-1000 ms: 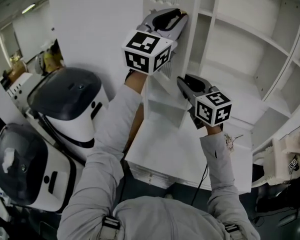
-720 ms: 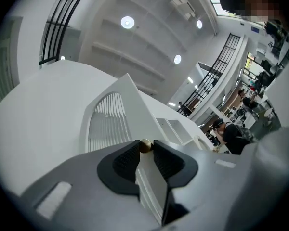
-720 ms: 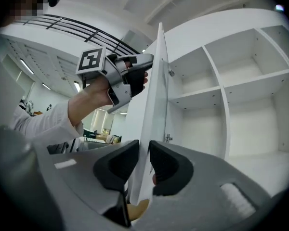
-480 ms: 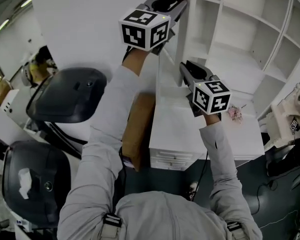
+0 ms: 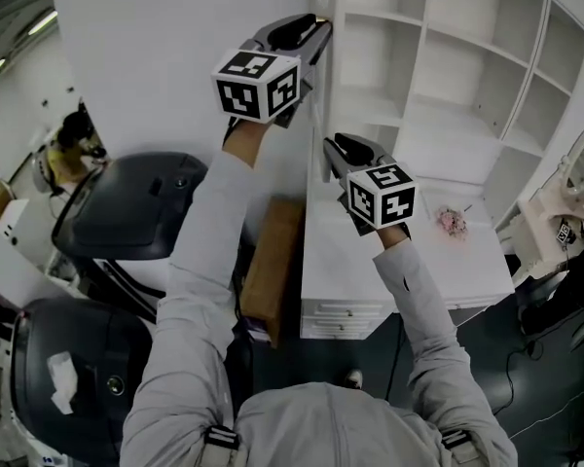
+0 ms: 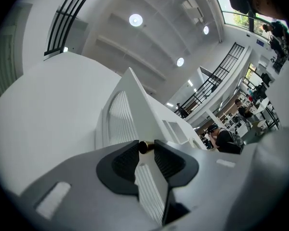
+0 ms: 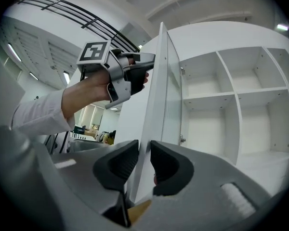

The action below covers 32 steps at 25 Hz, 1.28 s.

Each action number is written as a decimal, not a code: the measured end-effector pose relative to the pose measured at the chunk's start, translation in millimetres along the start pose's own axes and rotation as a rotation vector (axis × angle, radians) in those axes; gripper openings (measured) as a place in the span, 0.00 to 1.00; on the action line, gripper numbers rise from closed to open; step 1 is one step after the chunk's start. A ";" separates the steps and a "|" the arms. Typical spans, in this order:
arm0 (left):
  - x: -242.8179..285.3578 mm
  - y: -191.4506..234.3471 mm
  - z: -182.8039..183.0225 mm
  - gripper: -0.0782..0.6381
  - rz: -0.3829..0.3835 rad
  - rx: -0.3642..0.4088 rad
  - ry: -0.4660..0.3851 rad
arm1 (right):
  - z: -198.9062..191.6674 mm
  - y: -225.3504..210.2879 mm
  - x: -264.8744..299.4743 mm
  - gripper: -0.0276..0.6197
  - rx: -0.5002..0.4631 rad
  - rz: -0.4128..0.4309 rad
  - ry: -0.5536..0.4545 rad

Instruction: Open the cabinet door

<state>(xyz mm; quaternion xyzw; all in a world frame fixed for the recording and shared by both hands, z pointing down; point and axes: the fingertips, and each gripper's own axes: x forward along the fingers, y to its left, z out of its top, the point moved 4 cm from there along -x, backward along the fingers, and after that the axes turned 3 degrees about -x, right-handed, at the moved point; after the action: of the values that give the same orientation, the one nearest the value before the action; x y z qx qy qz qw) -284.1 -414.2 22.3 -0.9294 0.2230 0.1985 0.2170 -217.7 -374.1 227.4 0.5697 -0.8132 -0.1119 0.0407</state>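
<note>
We hold the cabinet door point(image 7: 159, 81) in two places. Between the tips of our left gripper point(image 5: 314, 29) sits the small brass knob point(image 6: 143, 147), round and shiny, with a black pad touching it on each side. Those jaws are opening, so the pinch is light at best. We judge that the knob is taken because it is the one part made for pulling. It also stands out far enough for narrow tips to catch.

Our right gripper point(image 7: 144, 148) straddles the door's free edge lower down, with one pad close against each face of the thin white panel. Its jaws are opening a little as well. We think this second hold steadies a tall, slim leaf and guides its swing, so that it does not twist about the knob.

The door stands swung well out, edge-on between the right fingers, so the task looks nearly done. Beyond the right-hand finger lie the bare cabinet shelves point(image 7: 221, 95), square, flat and matt white. Beyond the left tips the door shows a louvred panel point(image 6: 118, 114) of fine ribs in a smooth painted frame. The pads point(image 6: 123, 162) are ridged black rubber, scooped hollow towards the tips.
</note>
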 end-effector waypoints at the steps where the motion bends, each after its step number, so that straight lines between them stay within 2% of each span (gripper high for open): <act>1: -3.8 3.4 1.3 0.28 0.005 0.003 0.001 | 1.5 4.2 3.3 0.17 -0.008 0.005 0.002; 8: -22.3 20.1 1.9 0.24 0.072 0.043 0.016 | 6.3 23.0 21.6 0.17 -0.015 0.036 -0.002; 13: -34.4 23.0 -4.8 0.16 0.059 0.018 0.021 | 4.4 26.6 21.4 0.16 -0.042 0.044 0.012; 16: -41.9 12.6 -13.3 0.15 0.044 0.023 0.035 | -1.1 17.2 12.8 0.17 -0.035 0.043 0.026; 21: -60.7 -12.6 -27.5 0.13 0.036 0.050 0.069 | -7.2 -20.8 -23.3 0.13 -0.019 -0.028 0.021; 24: -71.0 -34.3 -34.6 0.13 0.038 0.068 0.065 | -7.1 -50.7 -52.8 0.07 -0.026 -0.090 0.011; 29: -71.1 -80.0 -43.8 0.13 0.062 0.174 0.092 | -15.8 -96.8 -112.4 0.05 -0.079 -0.172 0.042; 32: -63.3 -111.9 -55.8 0.13 0.038 0.145 0.108 | -23.4 -117.3 -153.8 0.05 -0.127 -0.209 0.067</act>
<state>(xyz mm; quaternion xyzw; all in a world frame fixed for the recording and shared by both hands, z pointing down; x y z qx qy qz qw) -264.9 -330.6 133.2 -0.9161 0.2659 0.1355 0.2676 -52.1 -271.6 232.7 0.6509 -0.7389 -0.1478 0.0919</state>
